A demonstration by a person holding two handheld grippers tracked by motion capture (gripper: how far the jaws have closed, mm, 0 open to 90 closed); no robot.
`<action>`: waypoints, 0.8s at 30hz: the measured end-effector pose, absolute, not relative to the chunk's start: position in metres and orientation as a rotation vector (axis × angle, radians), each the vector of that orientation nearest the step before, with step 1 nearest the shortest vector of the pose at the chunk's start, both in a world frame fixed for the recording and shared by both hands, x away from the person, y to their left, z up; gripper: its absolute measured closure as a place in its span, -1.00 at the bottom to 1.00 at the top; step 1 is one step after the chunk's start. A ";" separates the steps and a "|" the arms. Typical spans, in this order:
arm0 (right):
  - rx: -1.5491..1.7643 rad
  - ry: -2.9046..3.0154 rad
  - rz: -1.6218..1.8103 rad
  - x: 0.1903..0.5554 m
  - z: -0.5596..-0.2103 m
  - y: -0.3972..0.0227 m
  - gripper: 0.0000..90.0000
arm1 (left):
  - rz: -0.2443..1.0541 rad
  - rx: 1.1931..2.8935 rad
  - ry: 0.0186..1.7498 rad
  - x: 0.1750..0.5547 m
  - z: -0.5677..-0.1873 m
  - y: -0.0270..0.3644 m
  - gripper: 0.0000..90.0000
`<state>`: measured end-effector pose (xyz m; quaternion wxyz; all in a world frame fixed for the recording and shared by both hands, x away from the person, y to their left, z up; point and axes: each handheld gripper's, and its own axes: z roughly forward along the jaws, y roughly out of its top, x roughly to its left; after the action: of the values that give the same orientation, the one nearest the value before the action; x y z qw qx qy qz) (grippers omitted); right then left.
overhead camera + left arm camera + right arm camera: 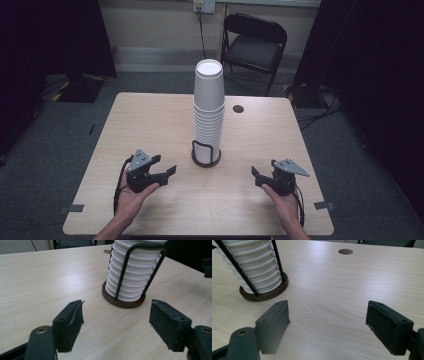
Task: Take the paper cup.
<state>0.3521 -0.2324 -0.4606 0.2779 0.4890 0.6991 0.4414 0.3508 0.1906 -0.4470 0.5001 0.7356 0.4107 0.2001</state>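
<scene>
We hold the left gripper (pixel 167 167) near the front left of the surface (pixel 150 120), its jaws spread wide with nothing between them. The right gripper (pixel 256 175) sits near the front right, its jaws likewise wide apart and bare. Between the two, at the middle of the surface, a tall stack of white paper cups (pixel 208 100) stands upright in a black wire holder (pixel 205 152) on a round dark base. A small round hole (pixel 238 108) lies toward the far edge, right of the stack.

A light wooden table (pixel 150 125) carries a round cup holder (pixel 206 159).
</scene>
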 end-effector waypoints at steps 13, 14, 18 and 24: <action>1.250 1.951 1.227 0.347 -0.457 -0.221 -0.59 | 0.468 1.773 0.995 0.353 -0.444 0.189 -0.40; 1.245 1.952 1.218 0.346 -0.457 -0.221 -0.59 | 0.469 1.771 0.990 0.353 -0.441 0.189 -0.40; 1.244 1.967 1.220 0.346 -0.456 -0.219 -0.59 | 0.464 1.756 0.981 0.355 -0.425 0.188 -0.42; 1.229 1.977 1.242 0.342 -0.453 -0.216 -0.59 | 0.482 1.715 0.947 0.354 -0.405 0.186 -0.49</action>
<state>0.3422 -0.2158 -0.4527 0.2489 0.4510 0.7259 0.4558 0.3542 0.1859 -0.4051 0.5329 0.7194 0.3971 0.2021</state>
